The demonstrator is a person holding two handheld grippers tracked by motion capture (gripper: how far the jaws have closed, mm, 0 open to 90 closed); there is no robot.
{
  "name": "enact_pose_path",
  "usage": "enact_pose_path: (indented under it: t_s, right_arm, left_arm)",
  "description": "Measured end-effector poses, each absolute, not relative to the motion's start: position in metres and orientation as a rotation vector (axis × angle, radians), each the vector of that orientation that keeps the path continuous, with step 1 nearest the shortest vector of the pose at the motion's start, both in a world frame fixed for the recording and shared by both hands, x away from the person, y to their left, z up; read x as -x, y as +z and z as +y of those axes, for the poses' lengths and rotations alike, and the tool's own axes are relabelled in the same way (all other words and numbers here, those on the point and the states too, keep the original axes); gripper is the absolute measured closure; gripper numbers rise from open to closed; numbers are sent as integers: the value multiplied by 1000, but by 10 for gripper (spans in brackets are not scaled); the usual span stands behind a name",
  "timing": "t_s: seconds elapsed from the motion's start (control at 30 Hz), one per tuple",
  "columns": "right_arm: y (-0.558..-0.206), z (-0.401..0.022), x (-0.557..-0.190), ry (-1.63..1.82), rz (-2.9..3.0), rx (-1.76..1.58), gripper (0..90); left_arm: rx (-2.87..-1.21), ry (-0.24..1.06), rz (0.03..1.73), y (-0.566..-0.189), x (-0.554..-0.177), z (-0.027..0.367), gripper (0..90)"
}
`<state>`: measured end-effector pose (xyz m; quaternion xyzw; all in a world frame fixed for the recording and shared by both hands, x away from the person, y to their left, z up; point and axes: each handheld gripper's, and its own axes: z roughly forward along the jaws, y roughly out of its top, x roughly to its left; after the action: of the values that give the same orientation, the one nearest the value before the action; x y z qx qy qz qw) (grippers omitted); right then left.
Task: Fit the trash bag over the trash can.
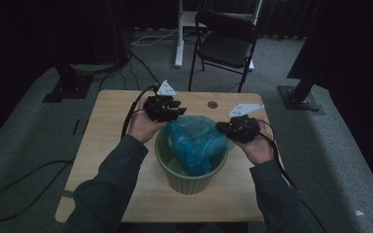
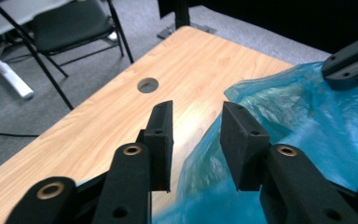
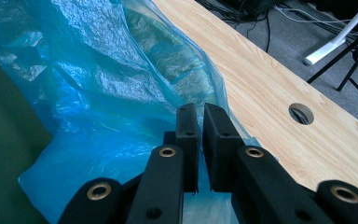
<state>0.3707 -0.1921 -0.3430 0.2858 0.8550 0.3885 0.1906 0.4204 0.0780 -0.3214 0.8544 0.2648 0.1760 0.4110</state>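
High view puts a green ribbed bin (image 1: 187, 170) at the middle of the wooden table (image 1: 107, 141), with a blue plastic bag (image 1: 194, 141) bunched in its mouth. Beyond the bin, a round hole (image 1: 212, 104) pierces the tabletop, and a black folding chair (image 1: 226, 43) stands on the carpet behind. Your left gripper (image 1: 175, 108) hovers at the bin's far-left rim, jaws parted around nothing. Your right gripper (image 1: 223, 127), at the bin's right rim, has its jaws nearly closed, pinching the bag's edge.

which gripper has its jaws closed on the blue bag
The right gripper: its jaws are pinched nearly together on the edge of the blue bag. The left gripper has its jaws apart, with the table showing between them.
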Motion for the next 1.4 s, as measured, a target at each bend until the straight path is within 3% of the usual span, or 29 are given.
enact_pose_path:
  t_s: [0.33,0.63,1.4]
  right_arm:
    - [-344,-193,-370,1094,2407,-799,848]
    - [-344,-193,-370,1095,2405,-800,848]
    - [-348,-212,-356,1075,2420,-802,888]
  left_arm:
    - [-2256,419,658,-342,-433,56,619]
    - [-2246,411,682,-341,-432,57,890]
    - [-2078,343,896,-358,-430,135,897]
